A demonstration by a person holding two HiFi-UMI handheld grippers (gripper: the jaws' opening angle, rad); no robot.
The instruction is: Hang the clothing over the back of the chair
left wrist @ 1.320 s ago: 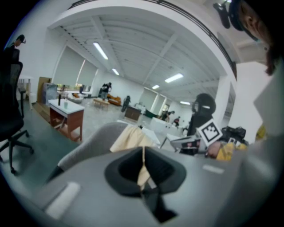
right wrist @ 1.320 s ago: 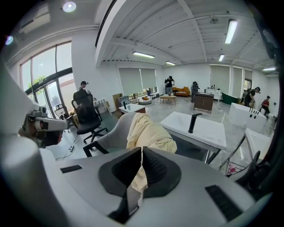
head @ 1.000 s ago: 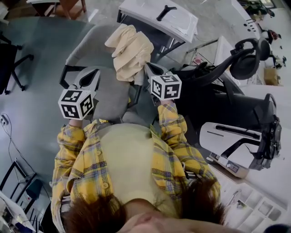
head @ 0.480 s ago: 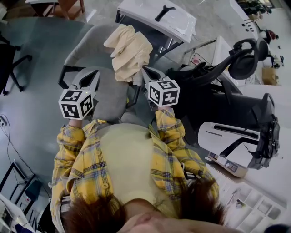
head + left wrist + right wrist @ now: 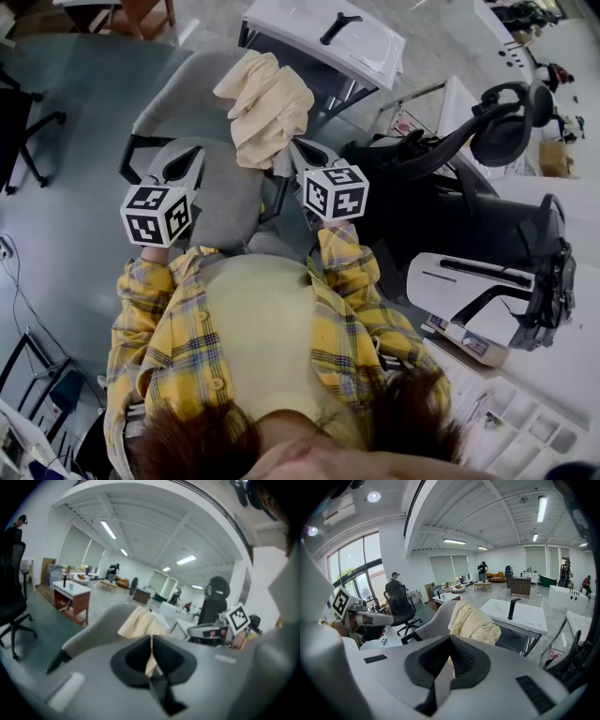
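Shirt (image 5: pixel 155 347): yellow plaid, dark and grey checks, long sleeves, worn open.
Undershirt (image 5: pixel 262 328): plain pale yellow.
Left gripper (image 5: pixel 151 638), right gripper (image 5: pixel 450 637): grey shells, black ribbed pads.
Marker cubes (image 5: pixel 336 192): white, black square markers.

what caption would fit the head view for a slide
Cream garment draped over the grey chair back, with the left hand-held gripper and right hand-held gripper shut close by.

clothing (image 5: pixel 267 98): pale yellow | chair (image 5: pixel 183 89): grey | sleeve (image 5: pixel 352 272): yellow plaid | desk (image 5: pixel 366 42): white
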